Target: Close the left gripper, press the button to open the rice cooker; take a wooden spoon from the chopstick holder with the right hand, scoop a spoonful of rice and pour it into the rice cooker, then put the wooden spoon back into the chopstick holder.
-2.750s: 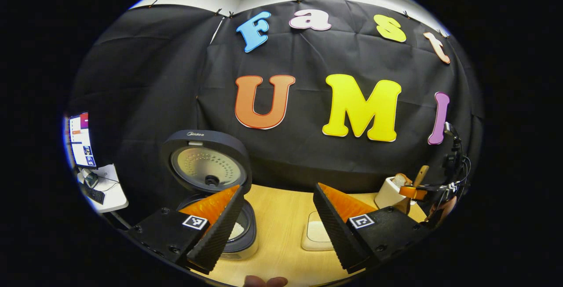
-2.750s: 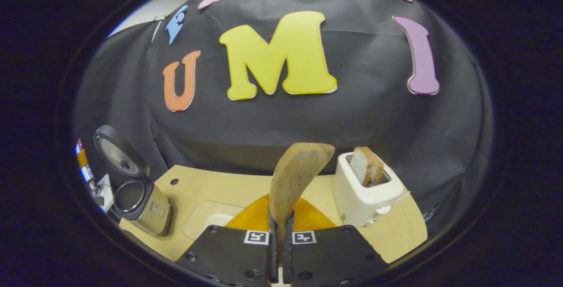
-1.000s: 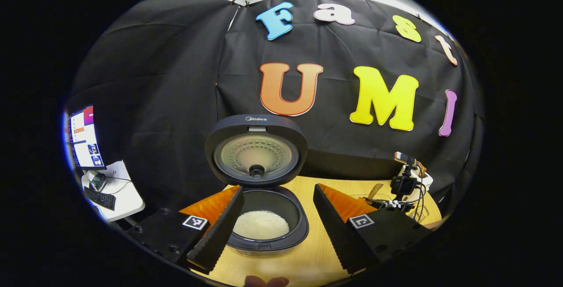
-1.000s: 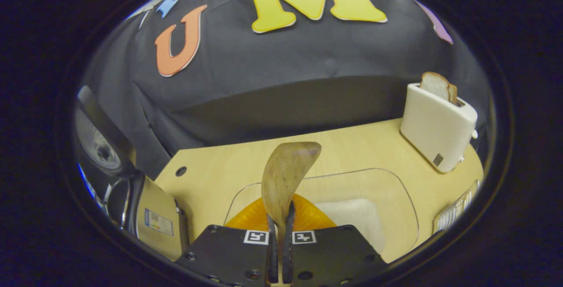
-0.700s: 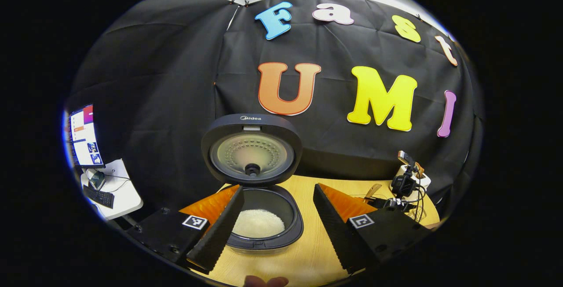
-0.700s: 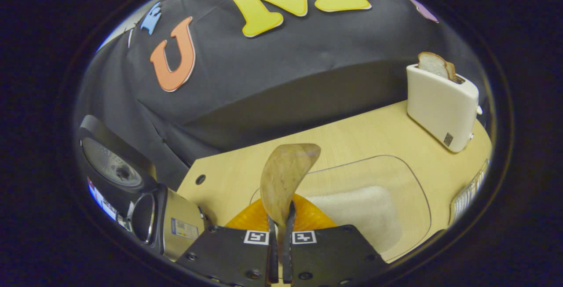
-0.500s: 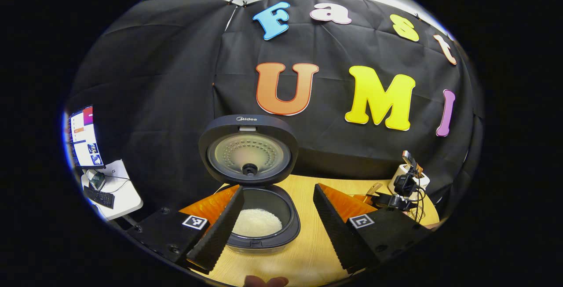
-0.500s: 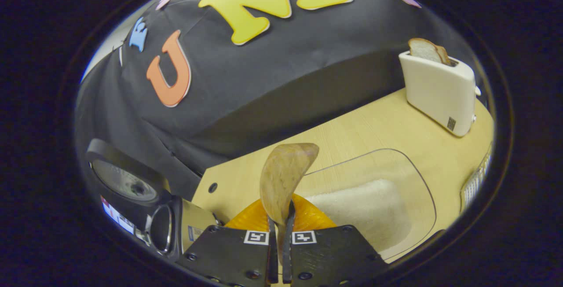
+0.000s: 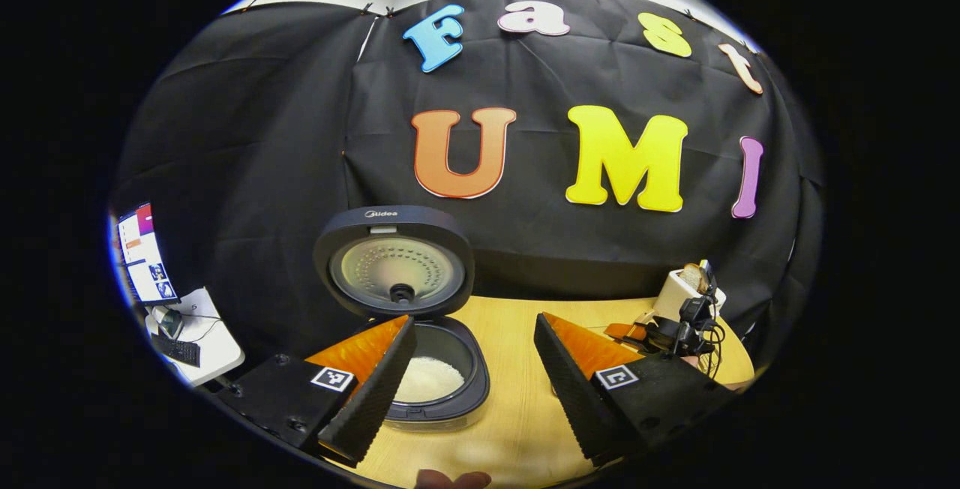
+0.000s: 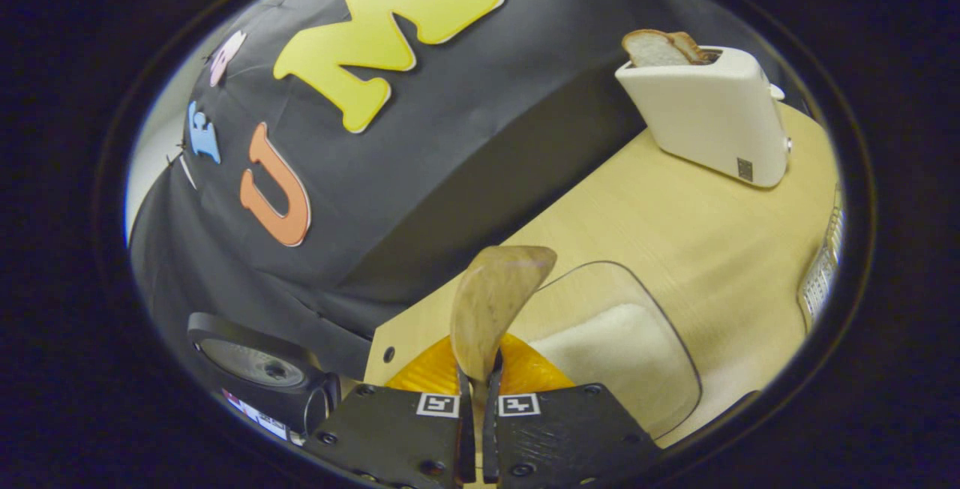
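While the right hand-held gripper (image 10: 475, 391) clamps both fingers tight on the handle of the pale wooden spoon (image 10: 491, 309), its whole view has rolled over in the last second: the wood-grain surface (image 10: 675, 234) now slopes steeply and the white toaster with a slice of bread in its slot (image 10: 709, 110) has climbed toward the top of the right gripper view. The spoon's bowl, which looks bare of grains from here, now hangs above the near rim of the clear, shallow plastic tray (image 10: 667, 346) holding a heap of white rice (image 10: 600, 343). That tilt reads to me as the wrist turning to dip the spoon into the tray, so I'd judge the scoop is coming up. Further out, the dark rice cooker (image 9: 439, 376) stands with its round lid (image 9: 394, 260) swung up, and white rice already lies in its pot. The left hand-held gripper (image 9: 472, 369) is held back from it with its fingers spread wide and nothing between them; the cooker has slid a little to the left in its view. The chopstick holder I can't make out clearly.
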The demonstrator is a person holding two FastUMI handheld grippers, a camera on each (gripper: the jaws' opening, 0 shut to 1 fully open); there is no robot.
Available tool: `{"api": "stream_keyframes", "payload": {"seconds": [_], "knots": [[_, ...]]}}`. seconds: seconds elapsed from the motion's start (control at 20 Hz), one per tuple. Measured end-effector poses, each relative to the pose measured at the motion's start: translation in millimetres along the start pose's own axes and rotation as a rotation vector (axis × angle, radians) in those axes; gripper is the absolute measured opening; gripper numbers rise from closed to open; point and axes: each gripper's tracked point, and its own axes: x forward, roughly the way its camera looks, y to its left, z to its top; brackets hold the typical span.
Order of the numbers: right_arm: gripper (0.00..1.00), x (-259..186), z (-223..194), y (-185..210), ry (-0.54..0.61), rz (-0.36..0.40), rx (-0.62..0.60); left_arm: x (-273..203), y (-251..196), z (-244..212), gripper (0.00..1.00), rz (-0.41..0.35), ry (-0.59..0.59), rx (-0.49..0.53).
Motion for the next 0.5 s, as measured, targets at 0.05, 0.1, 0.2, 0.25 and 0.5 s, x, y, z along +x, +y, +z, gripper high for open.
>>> {"api": "stream_keyframes", "payload": {"seconds": [0.05, 0.1, 0.2, 0.25, 0.5], "knots": [[0.04, -3, 6, -3, -0.011, 0.010, 0.020, 1, -4, 0, 1.00, -0.001, 0.000, 0.001], [0.05, -7, 12, -7, -0.021, 0.014, 0.042, 1, -8, 1, 1.00, -0.001, -0.002, 0.003], [0.04, -16, 24, -12, -0.036, 0.018, 0.070, 1, -15, 5, 1.00, 0.002, -0.012, 0.009], [0.04, -20, 29, -14, -0.043, 0.020, 0.076, 2, -19, 6, 1.00, 0.002, -0.017, 0.014], [0.04, -36, 56, 2, -0.070, 0.066, 0.111, -1, -38, 5, 1.00, -0.002, -0.026, 0.014]]}}
